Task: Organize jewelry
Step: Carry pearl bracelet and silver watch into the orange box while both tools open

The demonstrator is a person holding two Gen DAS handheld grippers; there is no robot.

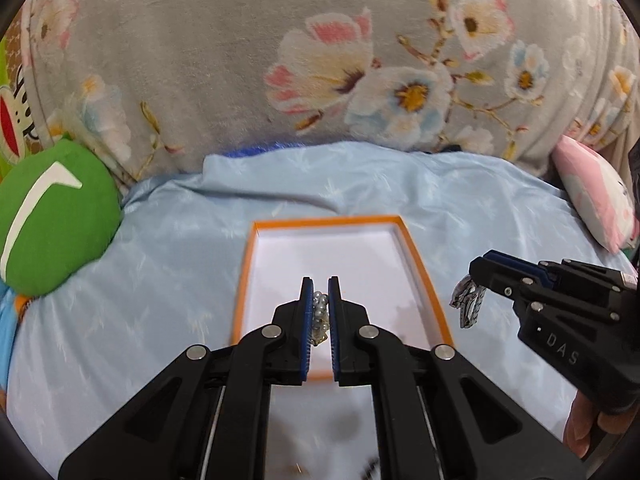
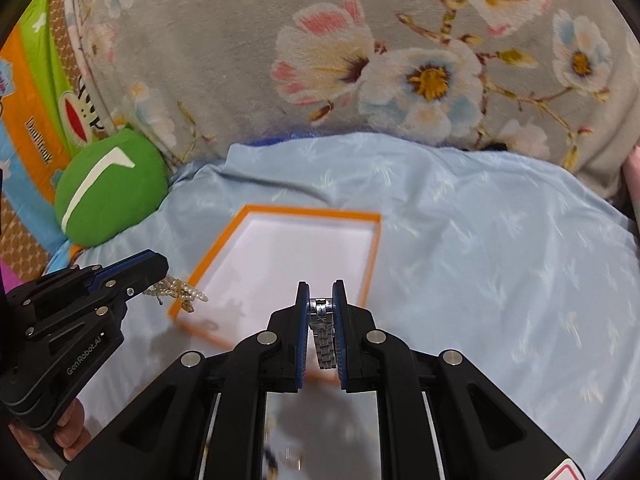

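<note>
The left claw (image 1: 320, 280) is clamped nearly shut on a pearl bracelet (image 1: 320, 314); the right claw (image 2: 321, 282) pinches a metal watch (image 2: 322, 332), both above the orange-rimmed tray (image 1: 416, 256).

Left tool (image 1: 319, 286) and right tool (image 2: 321, 289): each consisted of matte black moulded linkage arms joined by round silver pivot pins, ending in two flat upright fingers (image 1: 306, 312) faced on their inner sides with blue ribbed pads. Triangular cut-outs lightened the outer arms, and thin pale rods ran beneath them. Small silver screws studded the housings. White lettering read "DAS" on the right tool's body and "GenRobot.AI" on the left's. Fingers of a hand (image 2: 68, 432) wrapped the left handle.
</note>
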